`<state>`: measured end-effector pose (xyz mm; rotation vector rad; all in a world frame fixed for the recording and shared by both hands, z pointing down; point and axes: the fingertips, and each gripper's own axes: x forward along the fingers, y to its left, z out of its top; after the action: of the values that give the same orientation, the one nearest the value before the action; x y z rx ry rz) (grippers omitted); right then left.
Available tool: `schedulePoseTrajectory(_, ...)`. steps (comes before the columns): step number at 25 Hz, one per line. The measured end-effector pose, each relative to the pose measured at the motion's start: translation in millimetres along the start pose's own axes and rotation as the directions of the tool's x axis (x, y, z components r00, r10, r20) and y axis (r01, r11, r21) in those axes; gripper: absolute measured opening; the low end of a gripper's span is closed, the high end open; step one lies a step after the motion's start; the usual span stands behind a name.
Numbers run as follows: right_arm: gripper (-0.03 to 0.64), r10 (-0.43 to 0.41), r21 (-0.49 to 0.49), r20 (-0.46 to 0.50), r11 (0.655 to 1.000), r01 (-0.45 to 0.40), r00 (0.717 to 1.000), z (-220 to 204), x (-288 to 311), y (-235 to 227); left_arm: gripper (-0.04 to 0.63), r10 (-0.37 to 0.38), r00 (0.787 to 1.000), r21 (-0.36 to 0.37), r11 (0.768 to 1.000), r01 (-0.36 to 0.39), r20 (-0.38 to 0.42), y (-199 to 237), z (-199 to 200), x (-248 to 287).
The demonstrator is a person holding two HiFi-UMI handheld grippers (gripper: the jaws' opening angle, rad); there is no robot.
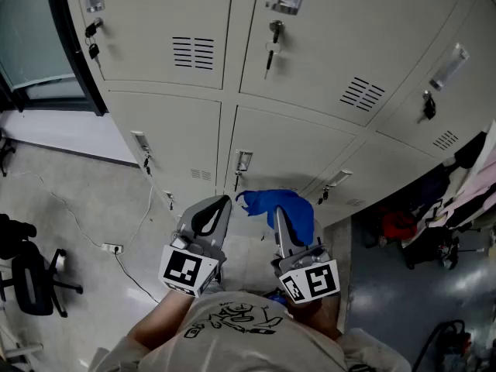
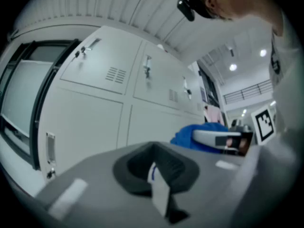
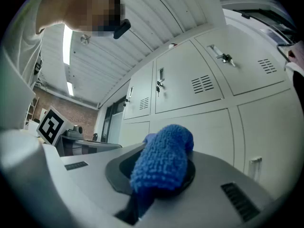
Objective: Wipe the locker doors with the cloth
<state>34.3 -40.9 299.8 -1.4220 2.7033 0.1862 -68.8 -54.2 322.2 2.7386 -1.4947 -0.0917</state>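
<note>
Both grippers sit low and side by side, pointed at the bottom row of the lockers (image 1: pixel 294 142). The left gripper (image 1: pixel 213 217) has its fingers closed together, tips just short of the lockers. Beside it, the right gripper (image 1: pixel 280 222) pinches the blue cloth (image 1: pixel 285 206), which bunches over its fingertips toward the lockers. The left forearm (image 1: pixel 155 325) and right forearm (image 1: pixel 329 310) tuck in close to the torso.

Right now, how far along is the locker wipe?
Done: the fluffy blue cloth is clamped in the right gripper. In hand: it's held near the grey metal locker doors; contact unclear. The left gripper is shut, empty. Remaining: seemingly all the wiping.
</note>
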Motion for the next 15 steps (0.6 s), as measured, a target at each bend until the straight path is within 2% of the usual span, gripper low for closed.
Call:
schedulePoseTrajectory(5, 0.023, 0.006, -0.101, 0.100, 0.995, 0.004, 0.995, 38, 69, 1, 0.003, -0.037, 0.998, 0.050, 0.998, 0.034, 0.053, 37, 28, 22)
schedulePoseTrajectory(10, 0.023, -0.004, -0.186, 0.200, 0.982, 0.042, 0.980, 83, 121, -7, 0.003, -0.036, 0.993, 0.099, 0.995, 0.025, 0.110, 53, 68, 42)
schedulePoseTrajectory(12, 0.023, -0.015, -0.237, 0.197, 0.969, 0.062, 0.980, 86, 143, -9, 0.003, -0.028, 0.992, 0.110, 0.994, 0.014, 0.122, 61, 80, 45)
schedulePoseTrajectory(15, 0.023, -0.037, -0.307, 0.152, 0.948, 0.083, 0.988, 68, 166, -11, 0.002, -0.007, 0.992, 0.119, 0.993, -0.008, 0.124, 73, 83, 46)
